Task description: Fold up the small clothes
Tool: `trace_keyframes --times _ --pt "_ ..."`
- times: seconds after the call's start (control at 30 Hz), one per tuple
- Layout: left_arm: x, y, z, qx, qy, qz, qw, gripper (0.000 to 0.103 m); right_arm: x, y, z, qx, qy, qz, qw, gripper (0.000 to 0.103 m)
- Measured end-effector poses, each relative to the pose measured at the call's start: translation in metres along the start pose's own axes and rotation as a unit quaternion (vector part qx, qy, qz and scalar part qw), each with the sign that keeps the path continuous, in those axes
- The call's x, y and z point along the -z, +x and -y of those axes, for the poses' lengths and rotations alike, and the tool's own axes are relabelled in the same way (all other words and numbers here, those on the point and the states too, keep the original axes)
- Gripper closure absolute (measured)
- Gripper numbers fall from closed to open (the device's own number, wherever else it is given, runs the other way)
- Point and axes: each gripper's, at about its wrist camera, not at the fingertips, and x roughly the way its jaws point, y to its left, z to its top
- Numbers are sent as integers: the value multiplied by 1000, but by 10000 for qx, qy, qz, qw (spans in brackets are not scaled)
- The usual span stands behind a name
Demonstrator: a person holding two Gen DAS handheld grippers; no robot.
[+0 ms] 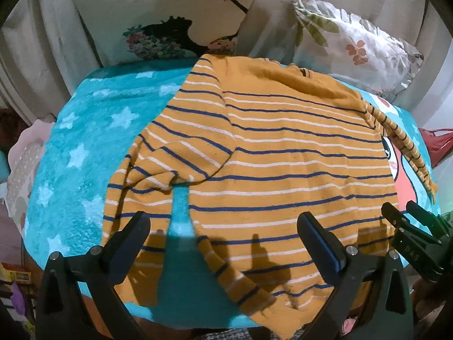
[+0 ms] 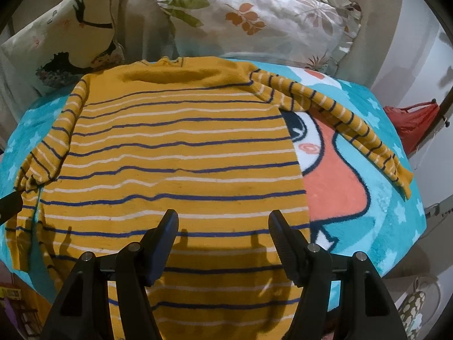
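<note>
From my remote seat, my left gripper (image 1: 223,223) fills the bottom of the left wrist view, jaws spread wide and holding nothing, poised over the near hem of a mustard sweater (image 1: 283,153) striped in navy and white. In the right wrist view my right gripper (image 2: 223,223) sits at bottom centre, jaws likewise spread and empty, its shadows falling on the sweater's lower body; whether either gripper touches the cloth I cannot tell. The same gripper shows at the lower right edge of the left wrist view. The sweater lies flat across a turquoise star-print blanket (image 1: 85,141), collar toward the top of the frame. One sleeve (image 1: 175,153) is folded inward over the body, left of centre in the left wrist view; the other sleeve (image 2: 339,119) trails diagonally toward the right edge of the right wrist view, over the blanket's cartoon print. Beyond the collar, two patterned pillows (image 2: 269,19) lean against pale drapery, and a red bag (image 2: 413,121) hangs at far right.
</note>
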Motion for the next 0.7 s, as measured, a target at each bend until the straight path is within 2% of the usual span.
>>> trace_keyframes --times 0.27,0.37,0.47,0.57,0.63,0.7 --pt "-1 1 -26 -107 -117 -4 9999 0 -6 -3 -26 -88 -197 41 9998 33" --pt "-1 0 -52 -134 -297 2 9995 0 -12 -9 -39 -311 -260 145 9991 33" --pt "1 -1 -92 -363 -638 18 9973 0 -20 -19 -61 -791 -434 322 9954 33" --pt "9 -5 -142 -599 -1104 35 9921 0 -27 -28 -97 -1513 -831 392 9842 33" --pt "18 -9 -172 -718 -1362 82 9880 0 -30 -29 -128 -2104 -1134 280 9706 34" --pt "29 -13 -198 -903 -1592 105 9831 0 -30 -27 -154 -2626 -1294 105 9561 42"
